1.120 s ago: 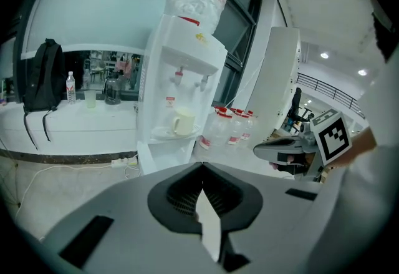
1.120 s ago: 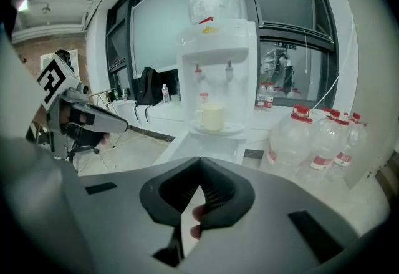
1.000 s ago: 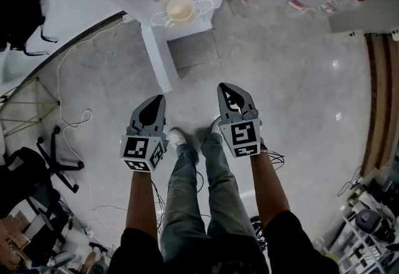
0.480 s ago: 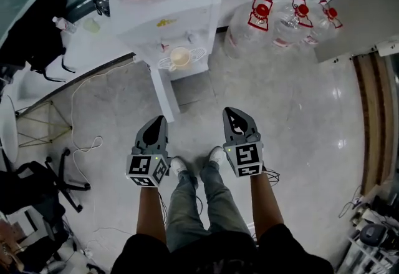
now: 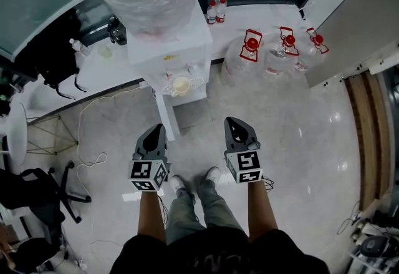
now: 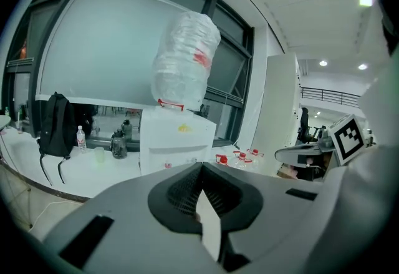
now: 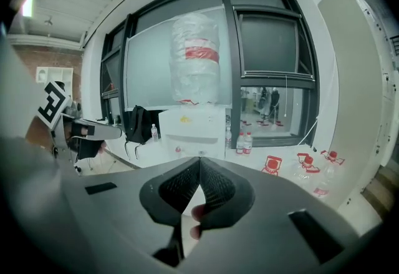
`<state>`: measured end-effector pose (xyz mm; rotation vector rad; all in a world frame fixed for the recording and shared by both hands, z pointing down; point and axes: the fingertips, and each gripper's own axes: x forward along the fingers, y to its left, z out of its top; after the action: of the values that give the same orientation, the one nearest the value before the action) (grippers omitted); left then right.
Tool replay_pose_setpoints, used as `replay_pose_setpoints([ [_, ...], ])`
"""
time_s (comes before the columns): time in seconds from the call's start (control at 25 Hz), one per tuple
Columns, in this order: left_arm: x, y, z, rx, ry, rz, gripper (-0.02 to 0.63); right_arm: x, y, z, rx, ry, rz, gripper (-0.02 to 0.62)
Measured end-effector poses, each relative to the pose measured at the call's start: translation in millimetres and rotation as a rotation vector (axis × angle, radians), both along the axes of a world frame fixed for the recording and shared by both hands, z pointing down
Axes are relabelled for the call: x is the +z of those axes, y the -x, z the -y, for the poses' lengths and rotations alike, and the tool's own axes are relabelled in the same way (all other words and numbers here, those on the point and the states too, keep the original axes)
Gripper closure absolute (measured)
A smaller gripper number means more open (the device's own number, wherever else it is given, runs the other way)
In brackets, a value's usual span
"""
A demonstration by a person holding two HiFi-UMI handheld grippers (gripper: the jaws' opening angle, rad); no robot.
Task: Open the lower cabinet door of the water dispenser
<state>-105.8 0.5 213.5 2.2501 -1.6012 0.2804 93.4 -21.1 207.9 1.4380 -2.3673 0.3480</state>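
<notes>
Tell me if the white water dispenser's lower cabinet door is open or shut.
Open: in the head view, the white lower cabinet door juts from the white water dispenser toward the person.

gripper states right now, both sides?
Left gripper: shut, holding nothing.
Right gripper: shut, holding nothing.

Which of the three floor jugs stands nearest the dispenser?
The leftmost red-capped jug, right beside the dispenser; the middle jug and rightmost jug stand farther away.
</notes>
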Motion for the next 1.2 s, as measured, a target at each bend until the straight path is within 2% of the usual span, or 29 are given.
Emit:
replay_pose_setpoints([
  [0.24, -39.4, -1.9, -8.0, -0.015, -0.031, 0.011, 0.595, -43.8, -7.9, -3.1, 0.016, -0.028, 0.043, 0.583],
  [0.84, -132.0, -4.1, -14.9, -0.059, -0.153, 0.022, 0.595, -121.0, -24.2, -6.8, -0.010, -0.116, 0.024, 0.583],
  [1.2, -158.9, 6.4, -21.8, -0.088, -0.191, 0.019, 0.597, -163.8, -33.2, -7.0, 0.002, -0.193, 0.050, 0.583],
])
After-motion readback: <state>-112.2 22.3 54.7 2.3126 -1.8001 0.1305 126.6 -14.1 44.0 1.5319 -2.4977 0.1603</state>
